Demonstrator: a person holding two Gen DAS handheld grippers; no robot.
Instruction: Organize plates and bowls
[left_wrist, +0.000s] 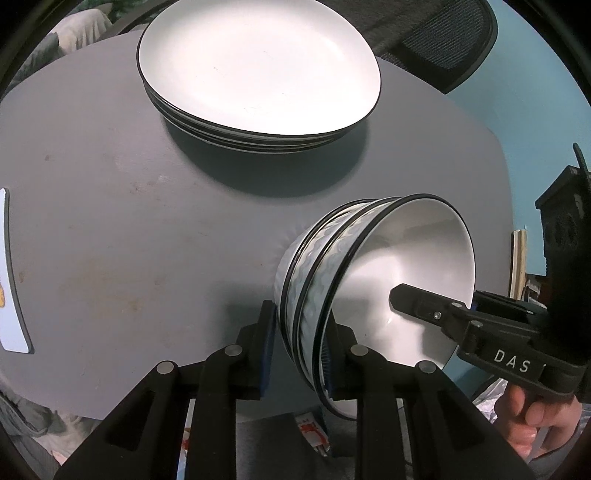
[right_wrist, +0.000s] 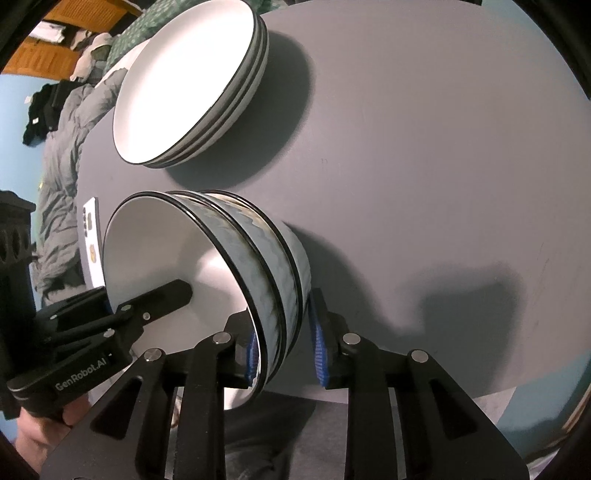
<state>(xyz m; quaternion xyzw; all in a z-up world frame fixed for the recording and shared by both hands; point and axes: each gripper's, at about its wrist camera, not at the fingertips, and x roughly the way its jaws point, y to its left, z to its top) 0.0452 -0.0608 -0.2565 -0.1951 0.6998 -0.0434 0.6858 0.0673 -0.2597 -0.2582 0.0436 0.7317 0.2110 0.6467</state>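
Your left camera shows your left gripper (left_wrist: 301, 350) pinching the rims of a nested stack of white bowls with wavy blue-grey sides and black rims (left_wrist: 373, 273); one pad is inside the top bowl and one is outside, so its jaws are narrow and holding the stack. The bowls sit near the front edge of the round grey table (left_wrist: 129, 229). Only here can you see the black mesh chair (left_wrist: 443, 40) behind the stack of white plates with black rims (left_wrist: 258, 66). Your right camera shows your right gripper (right_wrist: 284, 350) clamped the same way on the other side of the bowls (right_wrist: 177, 251). Only this view shows the white phone (right_wrist: 93, 240) beside them, the grey jacket (right_wrist: 62, 155), and the wooden shelf (right_wrist: 51, 48).
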